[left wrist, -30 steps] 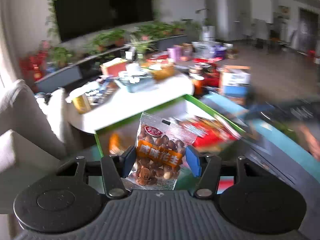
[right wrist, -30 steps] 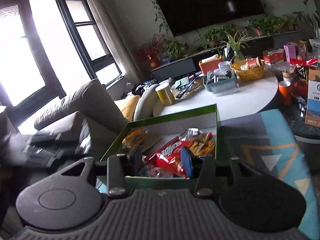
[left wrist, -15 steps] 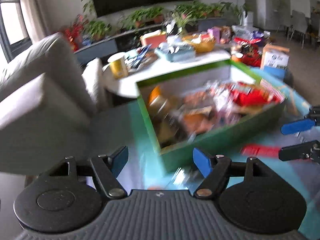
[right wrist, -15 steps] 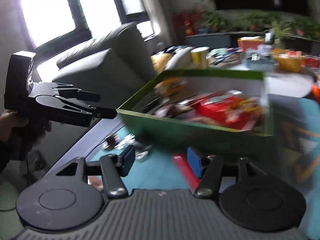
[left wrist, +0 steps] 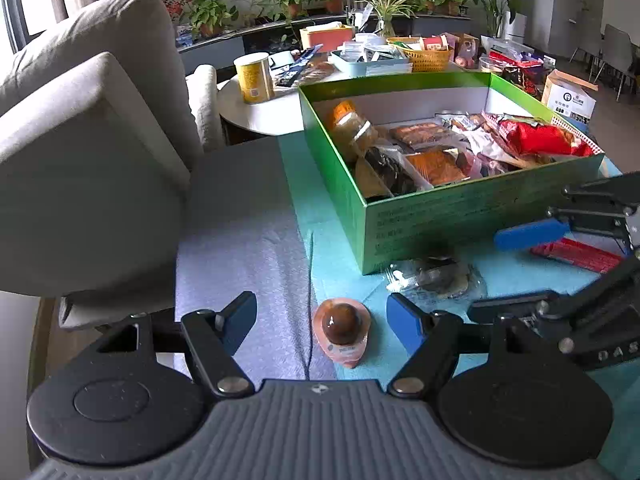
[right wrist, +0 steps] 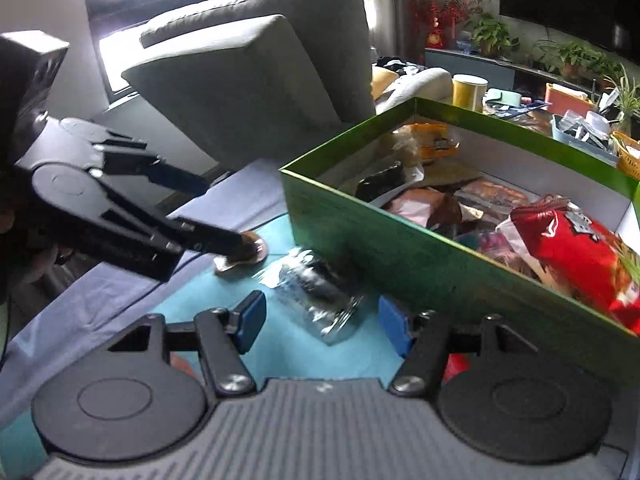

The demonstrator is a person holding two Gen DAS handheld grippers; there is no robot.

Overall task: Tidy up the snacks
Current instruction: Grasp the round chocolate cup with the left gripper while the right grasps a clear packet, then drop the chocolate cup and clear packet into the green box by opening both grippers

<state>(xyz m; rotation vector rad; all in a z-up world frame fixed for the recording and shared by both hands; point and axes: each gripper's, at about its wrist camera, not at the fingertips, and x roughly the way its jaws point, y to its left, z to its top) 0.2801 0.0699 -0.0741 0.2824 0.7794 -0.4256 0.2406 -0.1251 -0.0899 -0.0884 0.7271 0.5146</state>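
Observation:
A green box (left wrist: pixel 460 204) full of snack packets stands on the teal cloth; it also shows in the right wrist view (right wrist: pixel 400 248). My left gripper (left wrist: pixel 321 322) is open, its jaws either side of a pink packet holding a brown egg (left wrist: pixel 342 330), not touching it. My right gripper (right wrist: pixel 320 320) is open around a clear packet with a dark snack (right wrist: pixel 320 296) lying by the box's near wall. That packet shows in the left wrist view (left wrist: pixel 434 276). A red flat packet (left wrist: pixel 576 254) lies on the cloth to the right.
A grey sofa (left wrist: pixel 80 148) stands to the left. A white round table (left wrist: pixel 260 116) with a yellow can (left wrist: pixel 253 78), baskets and clutter lies behind the box. The left gripper's body (right wrist: pixel 100 208) reaches in from the left in the right wrist view.
The left gripper let go of the peanut bag over the box and came down to the egg packet. The right gripper pulled back from the box and dropped to the clear packet.

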